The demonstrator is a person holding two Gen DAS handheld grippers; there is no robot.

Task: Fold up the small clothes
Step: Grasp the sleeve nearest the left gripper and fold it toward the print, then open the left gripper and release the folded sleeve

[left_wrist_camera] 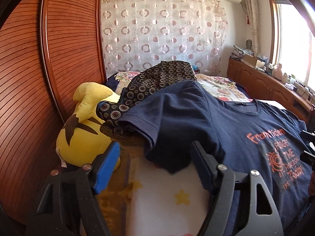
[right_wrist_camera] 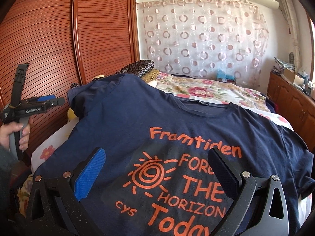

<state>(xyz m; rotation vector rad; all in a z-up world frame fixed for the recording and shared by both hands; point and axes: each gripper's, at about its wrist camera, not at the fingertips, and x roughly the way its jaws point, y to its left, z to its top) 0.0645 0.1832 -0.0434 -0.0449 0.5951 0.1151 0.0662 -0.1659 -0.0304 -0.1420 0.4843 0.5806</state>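
A navy T-shirt (right_wrist_camera: 137, 114) with orange print lies front up on the bed; it also shows in the left wrist view (left_wrist_camera: 236, 129). Its left sleeve (left_wrist_camera: 145, 118) drapes over a dark circle-patterned cloth pile (left_wrist_camera: 157, 78). My left gripper (left_wrist_camera: 155, 147) is open, its jaws on either side of the sleeve's lower edge, not closed on it. It also shows in the right wrist view (right_wrist_camera: 49, 101), held in a hand at the left. My right gripper (right_wrist_camera: 157, 153) is open and empty just above the shirt's printed chest.
A yellow plush toy (left_wrist_camera: 82, 133) lies at the bed's left edge by the wooden wardrobe doors (left_wrist_camera: 29, 78). A floral bedspread (right_wrist_camera: 206, 90) covers the far bed. A wooden cabinet (left_wrist_camera: 265, 86) with clutter runs along the right under the window.
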